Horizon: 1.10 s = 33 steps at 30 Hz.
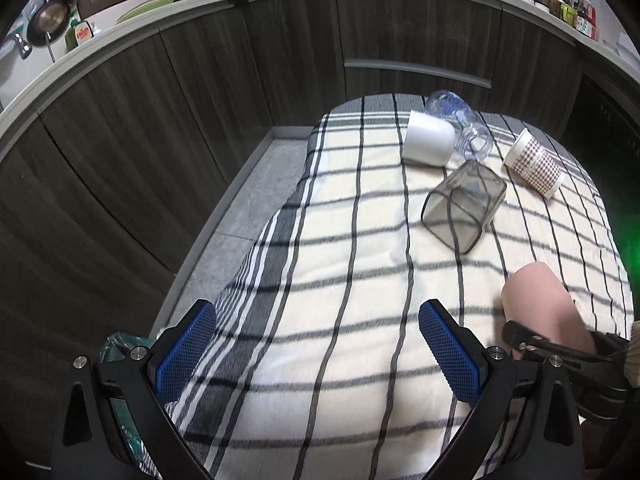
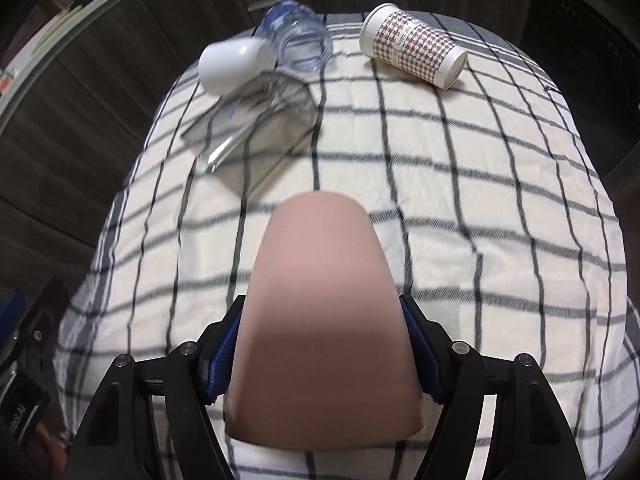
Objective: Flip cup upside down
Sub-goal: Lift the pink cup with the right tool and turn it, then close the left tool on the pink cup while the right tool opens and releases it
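Observation:
My right gripper is shut on a plain pink cup, its blue pads pressed on both sides of the cup. The cup's closed base points away from the camera, over the checked cloth. The same pink cup shows at the right edge of the left wrist view, with the right gripper's black fingers on it. My left gripper is open and empty, low over the near left part of the striped cloth.
Several cups lie on their sides at the far end of the cloth: a white cup, a clear bottle-like cup, a smoky square tumbler and a houndstooth paper cup. Dark cabinet fronts stand beyond the table.

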{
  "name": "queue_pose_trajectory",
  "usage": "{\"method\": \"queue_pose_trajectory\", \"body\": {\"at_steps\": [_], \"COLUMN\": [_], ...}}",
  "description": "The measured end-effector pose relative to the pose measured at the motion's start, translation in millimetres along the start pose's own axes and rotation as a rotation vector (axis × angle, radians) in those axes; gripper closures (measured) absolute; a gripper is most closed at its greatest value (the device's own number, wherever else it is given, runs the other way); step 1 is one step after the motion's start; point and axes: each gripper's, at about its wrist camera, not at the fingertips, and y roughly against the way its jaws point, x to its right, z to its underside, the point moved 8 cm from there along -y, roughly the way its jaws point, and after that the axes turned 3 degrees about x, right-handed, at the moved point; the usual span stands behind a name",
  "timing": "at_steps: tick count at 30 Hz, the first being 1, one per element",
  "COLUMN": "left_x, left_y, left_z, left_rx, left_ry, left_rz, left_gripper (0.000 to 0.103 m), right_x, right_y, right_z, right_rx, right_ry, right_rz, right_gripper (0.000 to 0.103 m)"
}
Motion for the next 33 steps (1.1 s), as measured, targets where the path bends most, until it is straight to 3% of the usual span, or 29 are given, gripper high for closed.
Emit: {"method": "queue_pose_trajectory", "body": {"at_steps": [6, 11, 19, 26, 33], "left_x": [1.9, 6.0, 25.6, 75.3, 147.3], "left_y": [5.2, 9.3, 16.3, 14.4, 2.2], "left_z": [2.1, -3.7, -12.6, -17.3, -12.9], "left_rx": [0.001, 0.005, 0.006, -0.029, -0.162], "left_ry": [-0.007, -0.015, -0.035, -0.101, -0.130], "left_rz": [0.010, 0.016, 0.048, 0.133, 0.271], "left_gripper": [0.000, 0.000, 0.000, 0.000, 0.000], "right_x": [-2.9, -2.5, 12.2, 50.0, 103.5], "right_y": [-12.9, -8.3, 40.9, 95.9, 130.4], "right_z": [14.9, 13.1, -6.5, -26.7, -30.9], "right_rx": [-0.063, -0.057, 0.062, 0.213, 0.290], "right_ry": [0.011, 0.004, -0.020, -0.050, -0.112], "right_rz": [-0.003, -0.008, -0.006, 0.039, 0.136], "right_gripper": [0.031, 0.017, 0.017, 0.017, 0.017]}}
